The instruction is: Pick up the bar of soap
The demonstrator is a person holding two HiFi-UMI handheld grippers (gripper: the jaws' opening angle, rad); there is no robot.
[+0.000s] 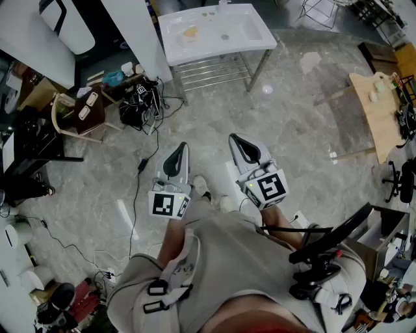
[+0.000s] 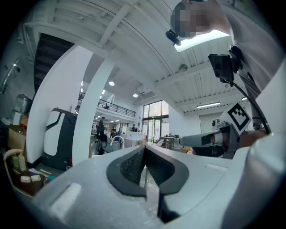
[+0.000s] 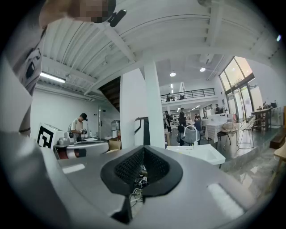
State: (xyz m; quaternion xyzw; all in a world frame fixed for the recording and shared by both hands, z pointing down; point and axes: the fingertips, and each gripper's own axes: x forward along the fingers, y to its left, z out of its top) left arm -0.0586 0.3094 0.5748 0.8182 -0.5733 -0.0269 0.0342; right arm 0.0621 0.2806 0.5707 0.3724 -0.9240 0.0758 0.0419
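Well short of the washstand (image 1: 214,49), left tool (image 1: 182,147) and right tool (image 1: 234,138) hang empty, jaws together; one should spread wide before reaching the yellowish soap bar (image 1: 190,31).

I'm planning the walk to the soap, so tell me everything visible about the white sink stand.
The white sink stand is a rectangular basin top, glossy like ceramic, on thin metal legs with a slatted metal shelf beneath. It stands upright on the grey stone-look floor, beside a white pillar. A drain hole shows mid-basin, and what looks like a tap sits at its far edge. A small yellowish lump, probably the soap, lies in the basin's left part.
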